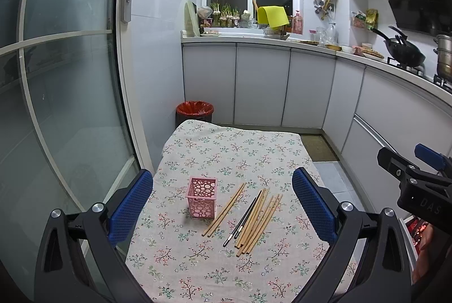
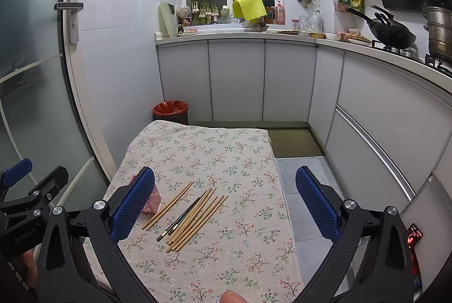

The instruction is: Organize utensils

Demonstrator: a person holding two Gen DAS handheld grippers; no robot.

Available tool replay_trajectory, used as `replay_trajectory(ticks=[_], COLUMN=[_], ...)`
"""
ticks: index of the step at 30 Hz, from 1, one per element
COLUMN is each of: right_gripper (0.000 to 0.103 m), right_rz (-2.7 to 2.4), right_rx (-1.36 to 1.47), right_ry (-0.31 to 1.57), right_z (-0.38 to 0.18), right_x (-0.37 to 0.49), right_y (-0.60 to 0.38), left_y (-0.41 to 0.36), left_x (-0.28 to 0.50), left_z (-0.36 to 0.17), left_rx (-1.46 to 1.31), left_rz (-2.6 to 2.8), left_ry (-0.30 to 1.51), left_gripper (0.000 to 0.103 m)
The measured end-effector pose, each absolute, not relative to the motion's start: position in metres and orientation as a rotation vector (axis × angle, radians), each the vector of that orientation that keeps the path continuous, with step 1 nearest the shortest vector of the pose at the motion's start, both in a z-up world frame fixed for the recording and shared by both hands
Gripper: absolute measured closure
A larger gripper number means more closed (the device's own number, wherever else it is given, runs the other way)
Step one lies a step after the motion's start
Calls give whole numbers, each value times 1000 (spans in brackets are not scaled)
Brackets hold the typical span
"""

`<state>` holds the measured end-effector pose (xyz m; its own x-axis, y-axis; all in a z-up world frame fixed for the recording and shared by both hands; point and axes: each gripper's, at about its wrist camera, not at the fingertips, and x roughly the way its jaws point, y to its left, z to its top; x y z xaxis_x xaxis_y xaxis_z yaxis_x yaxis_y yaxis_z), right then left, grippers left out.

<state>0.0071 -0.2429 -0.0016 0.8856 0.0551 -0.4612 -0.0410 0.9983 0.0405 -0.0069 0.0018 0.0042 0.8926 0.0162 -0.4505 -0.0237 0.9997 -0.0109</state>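
Left wrist view: we hold the left gripper [image 1: 223, 207] spread wide and empty. At lower centre, the pink holder [image 1: 201, 201] stands upright on the floral tablecloth [image 1: 226, 150]; the chopsticks [image 1: 254, 221] lie just right of it.

Right wrist view: our right gripper [image 2: 224, 204] is likewise wide and empty. The chopsticks [image 2: 192, 215] lie lower centre; the pink holder [image 2: 154, 202] is largely hidden behind the left finger [image 2: 132, 207].

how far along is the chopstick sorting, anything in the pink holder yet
Nothing looks done yet: the pink holder stands upright on the floral tablecloth and looks empty. Nothing is in hand either; the left gripper and right gripper both hover open above the table. Everything is left: the wooden chopsticks and the dark pair lie loose on the cloth beside the holder.
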Motion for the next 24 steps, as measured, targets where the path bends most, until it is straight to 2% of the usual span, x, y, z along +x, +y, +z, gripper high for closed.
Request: replay_trajectory(ticks=[24], right_gripper=[7], right_rz=[53], right_rx=[27], right_ry=[479], right_z=[-2], right_x=[8], right_y=[-240], left_y=[0], left_x=[-9], left_z=[5], left_rx=[-16], left_rz=[23], left_ry=[462], left_gripper=[7])
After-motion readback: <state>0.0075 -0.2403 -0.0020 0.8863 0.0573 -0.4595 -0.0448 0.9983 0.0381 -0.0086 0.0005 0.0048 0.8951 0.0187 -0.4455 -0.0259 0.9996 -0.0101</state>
